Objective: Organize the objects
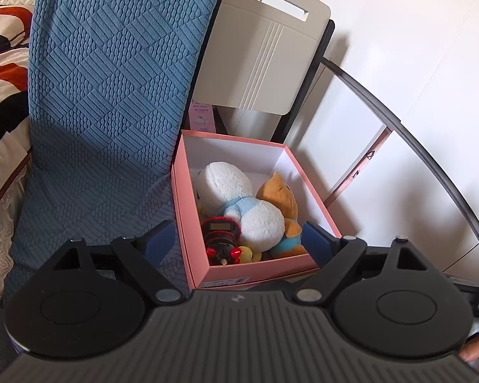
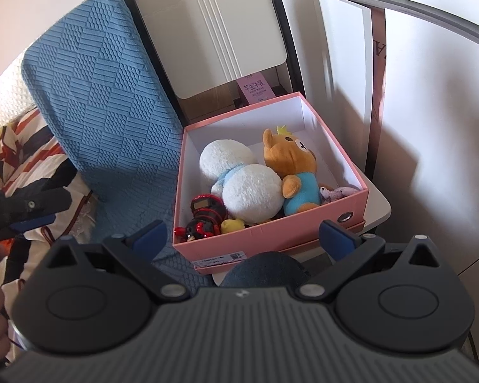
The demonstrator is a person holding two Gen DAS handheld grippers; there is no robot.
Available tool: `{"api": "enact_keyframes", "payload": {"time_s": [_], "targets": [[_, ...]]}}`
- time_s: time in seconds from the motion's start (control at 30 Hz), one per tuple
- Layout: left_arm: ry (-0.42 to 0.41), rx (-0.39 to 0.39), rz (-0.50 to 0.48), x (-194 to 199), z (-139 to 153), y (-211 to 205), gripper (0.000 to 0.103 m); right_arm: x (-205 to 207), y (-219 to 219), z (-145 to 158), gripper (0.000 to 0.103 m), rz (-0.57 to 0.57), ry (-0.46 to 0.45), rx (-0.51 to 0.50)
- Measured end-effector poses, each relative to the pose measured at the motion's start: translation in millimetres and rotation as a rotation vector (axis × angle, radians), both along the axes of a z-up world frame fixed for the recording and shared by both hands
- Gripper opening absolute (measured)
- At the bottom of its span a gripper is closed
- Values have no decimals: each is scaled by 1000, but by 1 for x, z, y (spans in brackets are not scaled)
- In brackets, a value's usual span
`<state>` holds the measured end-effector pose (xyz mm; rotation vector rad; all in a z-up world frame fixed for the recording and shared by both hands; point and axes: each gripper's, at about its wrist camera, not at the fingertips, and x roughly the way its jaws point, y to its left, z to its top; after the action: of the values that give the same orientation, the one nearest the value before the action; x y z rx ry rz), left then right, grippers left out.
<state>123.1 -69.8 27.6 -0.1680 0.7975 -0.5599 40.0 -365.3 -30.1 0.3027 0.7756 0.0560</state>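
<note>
My left tool (image 1: 239, 239) hangs released, its two blue pads spread wide with nothing between them, pointing down at the pink box (image 1: 188, 198). My right tool (image 2: 244, 234) is likewise released, pads far apart and empty, hovering just short of the same box's near wall.

The pink box (image 2: 271, 237) is open on top, white inside, and it sits on a small white worktop (image 2: 378, 210) beside a cushion in blue textured fabric (image 1: 111, 95). Its near left corner overhangs onto that blue fabric. A white label is stuck on the base strip below the near wall, and a round metal eyelet shows on the near wall toward the right corner.

Inside, a white plush with a pale blue scarf (image 2: 242, 178) lies across the middle, the largest thing there. Against its right side leans an orange bear in a blue shirt (image 2: 292, 172), its face turned toward the far right corner. In the near left corner lies a red and black toy with a small screen (image 2: 204, 217), touching the white plush. Just beside it, against the near wall, sits a small yellow toy (image 2: 231, 225). In the near right corner a small lilac plush (image 2: 338, 193) is tucked beside the bear.

Behind the box stands a beige chair back with a slot handle (image 1: 265, 54), and a pink carton with print (image 2: 257, 87) shows between chair and box.
</note>
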Motion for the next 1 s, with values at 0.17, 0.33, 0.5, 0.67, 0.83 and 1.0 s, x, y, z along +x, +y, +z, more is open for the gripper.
{"api": "enact_keyframes", "payload": {"time_s": [0.17,0.33,0.5,0.67,0.83,1.0], "targets": [[-5,2,-6,-1,1,-2,91,0,-1,0,103,-4,-2,2],[-4,0,-9,-1,1,-4,91,0,-2,0,103,0,3,-2],[-12,8,-15,-2,3,-7,91,1,-4,-1,103,2,7,-3],[-6,10,-16,-1,2,-9,91,2,-5,-2,103,2,7,0],[-4,11,-24,0,1,-14,91,3,-7,-2,103,-4,11,1],[-8,17,-29,-1,4,-17,91,4,-10,-4,103,-4,17,0]]}}
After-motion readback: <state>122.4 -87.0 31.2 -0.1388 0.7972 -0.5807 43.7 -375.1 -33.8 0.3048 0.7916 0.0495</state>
